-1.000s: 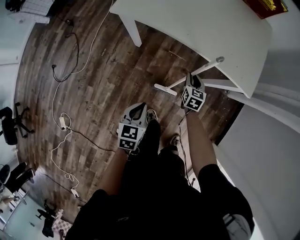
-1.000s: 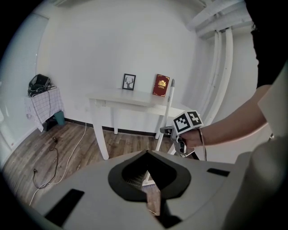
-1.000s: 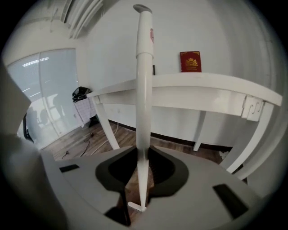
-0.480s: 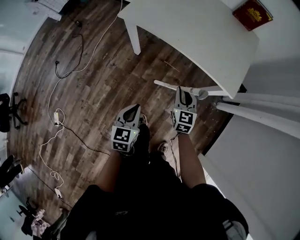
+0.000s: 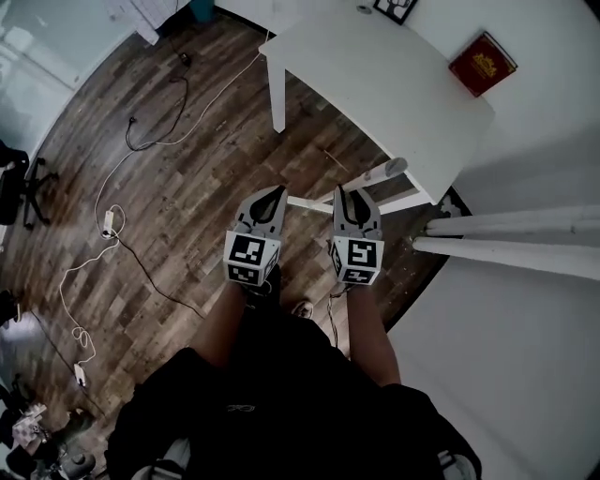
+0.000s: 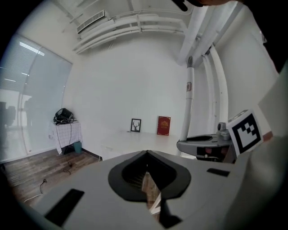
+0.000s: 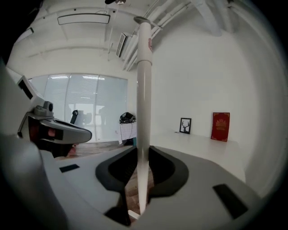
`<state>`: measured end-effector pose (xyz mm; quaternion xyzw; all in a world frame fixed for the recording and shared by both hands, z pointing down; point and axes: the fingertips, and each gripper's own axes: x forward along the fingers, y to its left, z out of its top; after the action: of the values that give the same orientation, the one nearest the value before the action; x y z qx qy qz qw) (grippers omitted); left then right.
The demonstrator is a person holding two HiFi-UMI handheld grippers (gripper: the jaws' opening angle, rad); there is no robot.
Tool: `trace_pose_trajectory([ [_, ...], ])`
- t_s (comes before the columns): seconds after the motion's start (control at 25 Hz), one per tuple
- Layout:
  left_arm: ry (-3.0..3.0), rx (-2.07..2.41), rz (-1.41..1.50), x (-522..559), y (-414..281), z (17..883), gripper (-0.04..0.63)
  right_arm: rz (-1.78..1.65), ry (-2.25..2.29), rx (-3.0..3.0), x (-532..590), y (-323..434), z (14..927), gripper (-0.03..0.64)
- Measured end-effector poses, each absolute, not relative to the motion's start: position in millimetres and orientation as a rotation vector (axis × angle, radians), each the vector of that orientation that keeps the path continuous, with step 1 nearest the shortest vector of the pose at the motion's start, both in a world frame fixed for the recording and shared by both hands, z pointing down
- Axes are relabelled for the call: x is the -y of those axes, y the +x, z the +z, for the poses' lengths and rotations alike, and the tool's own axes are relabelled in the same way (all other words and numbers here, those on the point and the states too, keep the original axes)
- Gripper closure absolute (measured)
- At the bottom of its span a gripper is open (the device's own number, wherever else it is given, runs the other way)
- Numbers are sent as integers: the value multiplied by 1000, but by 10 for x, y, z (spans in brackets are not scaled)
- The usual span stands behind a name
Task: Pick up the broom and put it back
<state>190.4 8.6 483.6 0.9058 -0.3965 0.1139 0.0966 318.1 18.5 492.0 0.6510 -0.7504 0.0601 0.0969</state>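
The broom is a white pole standing nearly upright between my right gripper's jaws, which are shut on it. In the head view the pole runs from its capped top near the table's edge down to the flat white head bar above the floor, with my right gripper around it. My left gripper hovers just left of the bar, its jaws shut on nothing. The left gripper view shows the pole and the right gripper at the right.
A white table stands ahead on the wood floor, with a red book and a small framed picture against the wall. White pipes run along the right wall. Cables trail over the floor at left, near an office chair.
Both grippers have risen and drawn closer together. The broom, held by the right gripper, has swung from a slant under the table's edge to nearly upright.
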Motion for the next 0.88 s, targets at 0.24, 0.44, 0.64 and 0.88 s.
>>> trace_pose_trajectory([
  [0.24, 2661, 1181, 247, -524, 2005, 4553, 595, 158, 1829, 2304, -839, 2931, 4693, 522],
  [0.44, 2732, 1278, 307, -884, 1965, 4392, 595, 149, 1785, 2366, -1314, 2766, 4630, 522],
  [0.64, 2744, 1283, 322, -1240, 2060, 4382, 595, 162, 1770, 2393, -1694, 2721, 4590, 522],
  [0.88, 2763, 1268, 327, -1356, 2232, 4354, 595, 132, 1733, 2395, -1935, 2681, 4534, 523],
])
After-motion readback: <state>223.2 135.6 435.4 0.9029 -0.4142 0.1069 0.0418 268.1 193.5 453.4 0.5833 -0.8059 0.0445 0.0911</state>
